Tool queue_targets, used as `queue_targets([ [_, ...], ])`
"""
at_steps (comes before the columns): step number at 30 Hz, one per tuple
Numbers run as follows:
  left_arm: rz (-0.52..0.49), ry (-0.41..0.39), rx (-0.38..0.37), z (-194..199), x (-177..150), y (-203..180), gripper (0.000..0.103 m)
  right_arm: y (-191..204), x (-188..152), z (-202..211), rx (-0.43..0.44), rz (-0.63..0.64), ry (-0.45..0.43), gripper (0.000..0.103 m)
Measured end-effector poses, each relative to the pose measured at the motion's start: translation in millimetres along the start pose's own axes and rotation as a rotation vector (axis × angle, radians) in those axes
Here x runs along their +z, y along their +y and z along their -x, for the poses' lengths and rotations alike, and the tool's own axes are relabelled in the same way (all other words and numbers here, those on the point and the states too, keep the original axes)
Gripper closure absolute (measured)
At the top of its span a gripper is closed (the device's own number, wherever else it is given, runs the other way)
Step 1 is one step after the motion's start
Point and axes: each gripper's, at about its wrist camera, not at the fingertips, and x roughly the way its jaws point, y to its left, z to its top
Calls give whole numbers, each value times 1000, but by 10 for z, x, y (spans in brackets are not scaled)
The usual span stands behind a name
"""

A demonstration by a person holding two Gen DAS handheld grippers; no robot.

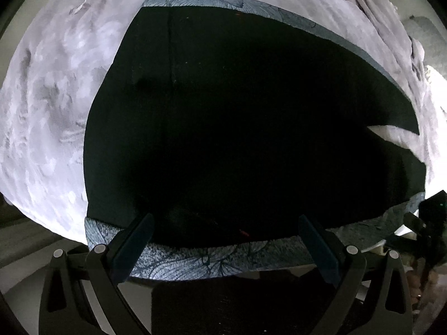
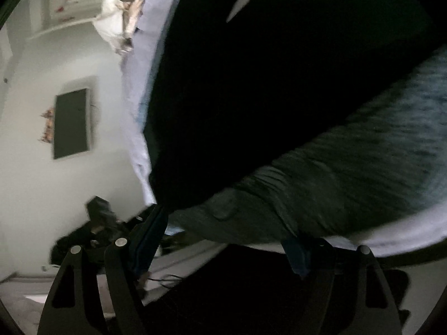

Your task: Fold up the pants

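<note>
Pants (image 1: pixel 237 128) fill centre frame, dark, spread flat on the grey bed (image 1: pixel 50 106), patterned trim along top and bottom. Left gripper (image 1: pixel 223 240) hovers released over the near trim. Right gripper (image 2: pixel 223 237), lower frame, also unclenched, trim crossing between its fingers. Best bite both near corners evenly before lifting.

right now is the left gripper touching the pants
Cannot tell. In the left wrist view the left gripper is open, its fingers overlapping the patterned band of the black pants, but neither contact nor gap shows plainly.
</note>
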Motion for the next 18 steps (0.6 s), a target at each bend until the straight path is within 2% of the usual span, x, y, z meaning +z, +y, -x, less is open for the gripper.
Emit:
queue_targets([
  [3,32,-5,-34,55,-42,121,0,18,37,-228,43,-18,43,22],
  [5,58,-15,-56,131,-103,241,0,198,76,-384,80,-15,77,22],
  [8,115,-33,-118,245,-254,466,0,596,152,-404,132,63,75,22],
  [11,189,-46,-172,312,-488,662,0,874,267,-378,176,85,55,22],
  [15,296,-60,-256,257,-715,849,0,1086,366,-317,179,117,69,22],
  [18,365,-69,-309,105,-774,840,0,1111,375,-316,167,117,88,22],
])
